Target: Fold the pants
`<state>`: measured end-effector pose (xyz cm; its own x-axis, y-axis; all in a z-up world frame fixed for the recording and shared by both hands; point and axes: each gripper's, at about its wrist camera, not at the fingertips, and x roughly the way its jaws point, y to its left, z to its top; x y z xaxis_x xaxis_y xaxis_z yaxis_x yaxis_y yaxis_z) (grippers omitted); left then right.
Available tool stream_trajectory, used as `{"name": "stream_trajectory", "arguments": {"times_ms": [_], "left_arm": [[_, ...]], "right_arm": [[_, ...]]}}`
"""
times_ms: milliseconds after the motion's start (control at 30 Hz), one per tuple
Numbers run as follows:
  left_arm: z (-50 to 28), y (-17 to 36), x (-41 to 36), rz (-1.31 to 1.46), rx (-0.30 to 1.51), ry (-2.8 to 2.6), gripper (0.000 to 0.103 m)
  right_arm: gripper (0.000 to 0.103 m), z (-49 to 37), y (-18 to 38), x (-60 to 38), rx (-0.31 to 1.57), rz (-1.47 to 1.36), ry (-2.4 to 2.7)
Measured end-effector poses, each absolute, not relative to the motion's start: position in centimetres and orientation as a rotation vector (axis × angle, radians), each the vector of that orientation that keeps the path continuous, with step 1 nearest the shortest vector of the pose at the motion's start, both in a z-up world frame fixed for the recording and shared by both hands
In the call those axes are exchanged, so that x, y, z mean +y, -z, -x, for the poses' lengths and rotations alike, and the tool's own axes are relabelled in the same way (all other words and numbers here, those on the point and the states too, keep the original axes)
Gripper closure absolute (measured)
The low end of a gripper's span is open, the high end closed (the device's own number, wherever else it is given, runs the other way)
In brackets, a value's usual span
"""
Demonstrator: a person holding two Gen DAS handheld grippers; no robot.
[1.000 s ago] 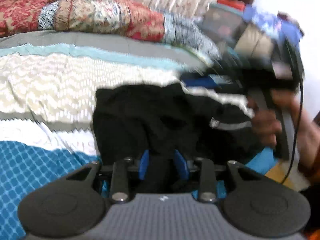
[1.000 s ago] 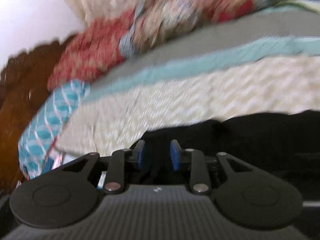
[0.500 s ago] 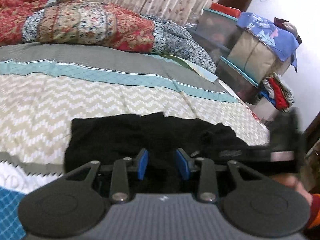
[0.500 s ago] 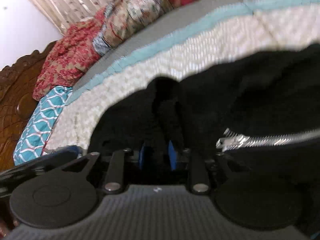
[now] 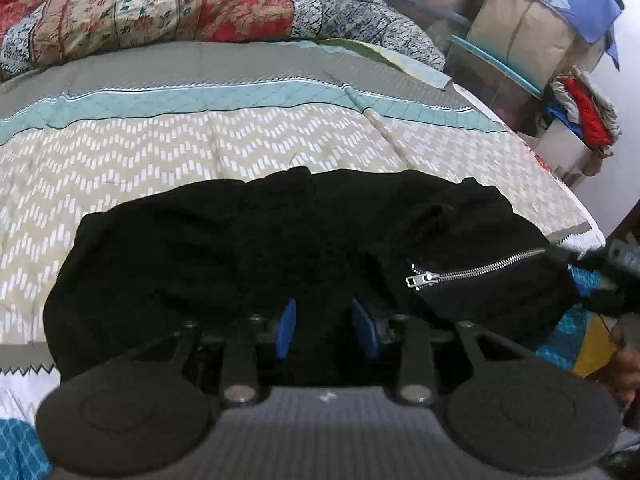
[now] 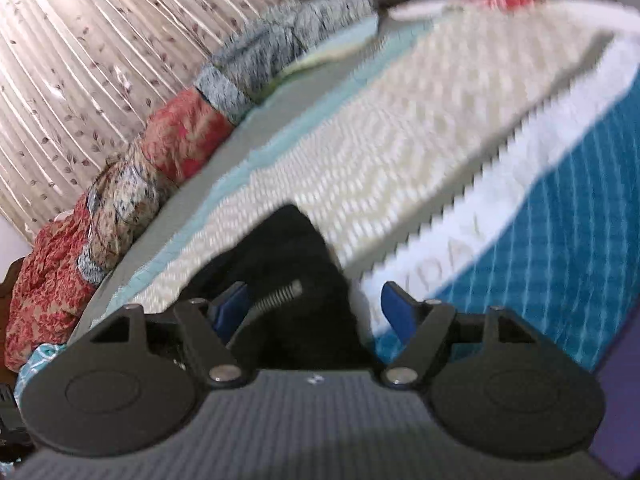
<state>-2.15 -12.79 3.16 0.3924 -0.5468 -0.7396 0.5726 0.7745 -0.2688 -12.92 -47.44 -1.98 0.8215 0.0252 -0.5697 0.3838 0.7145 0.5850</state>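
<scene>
The black pants lie bunched across the chevron bedspread, with a silver zipper at their right end. My left gripper has its blue pads close together with black fabric pinched between them. My right gripper is open, its blue pads wide apart; the pants' end with the zipper lies loose between them. The right gripper also shows at the right edge of the left wrist view.
Patterned quilts and pillows are piled along the far side of the bed. Storage boxes and clothes stand beyond the bed's right end. A curtain hangs behind. The blue part of the bedspread lies near the front edge.
My right gripper has opened and let go of the pants' zipper end, and has swung to the right. My left gripper keeps its grip; the pants have settled lower onto the bed.
</scene>
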Motion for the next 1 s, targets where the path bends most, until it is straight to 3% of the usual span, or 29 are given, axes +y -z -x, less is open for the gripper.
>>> {"name": "stream_trajectory", "arguments": {"times_ms": [33, 67, 133, 167, 200, 333, 400, 600, 633, 667, 700, 733, 800, 933, 1000], "left_arm": [[2.2, -3.6, -12.7, -0.021, 0.932, 0.715, 0.07], [2.4, -4.1, -12.4, -0.013, 0.933, 0.724, 0.07], [2.6, -5.8, -11.6, 0.015, 0.915, 0.742, 0.067], [2.7, -6.7, -11.2, 0.036, 0.896, 0.749, 0.063], [2.8, -7.9, -10.7, 0.064, 0.869, 0.755, 0.054], [2.2, -12.0, -10.8, 0.149, 0.823, 0.787, 0.007], [1.7, -13.3, -12.0, 0.172, 0.828, 0.833, 0.0], [1.2, -13.3, -18.1, 0.017, 0.889, 0.911, 0.0], [1.3, -12.7, -18.7, -0.01, 0.908, 0.904, 0.007], [1.2, -12.0, -19.5, -0.045, 0.93, 0.894, 0.019], [1.2, -11.4, -19.9, -0.072, 0.952, 0.899, 0.062], [1.1, -11.0, -20.2, -0.086, 0.968, 0.892, 0.084], [0.8, -10.7, -19.2, -0.043, 0.983, 0.893, 0.087], [0.1, -11.2, -16.4, 0.056, 0.993, 0.897, 0.088], [-0.3, -11.7, -15.4, 0.078, 0.988, 0.9, 0.088]], "right_arm": [[0.042, 12.6, 2.2, -47.3, 0.608, -0.754, 0.198], [0.063, 12.2, 2.4, -47.0, 0.636, -0.754, 0.199], [0.081, 12.5, 1.5, -46.8, 0.631, -0.745, 0.183], [0.083, 12.4, 0.3, -46.5, 0.614, -0.729, 0.163], [0.083, 12.5, -1.0, -45.6, 0.588, -0.692, 0.131], [0.084, 12.3, -5.3, -40.6, 0.525, -0.491, 0.0], [0.084, 11.9, -6.0, -38.4, 0.517, -0.383, -0.046], [0.084, 12.1, -5.9, -33.5, 0.529, -0.136, -0.126], [0.084, 12.1, -6.0, -33.1, 0.525, -0.123, -0.135], [0.084, 12.5, -6.2, -33.2, 0.52, -0.115, -0.143], [0.084, 12.6, -6.4, -33.0, 0.516, -0.104, -0.149], [0.084, 12.7, -6.5, -32.9, 0.514, -0.092, -0.151], [0.081, 13.1, -6.4, -32.7, 0.512, -0.066, -0.143], [0.057, 14.1, -5.7, -32.5, 0.499, -0.077, -0.14], [0.062, 13.4, -5.5, -32.3, 0.532, -0.06, -0.152]]}}
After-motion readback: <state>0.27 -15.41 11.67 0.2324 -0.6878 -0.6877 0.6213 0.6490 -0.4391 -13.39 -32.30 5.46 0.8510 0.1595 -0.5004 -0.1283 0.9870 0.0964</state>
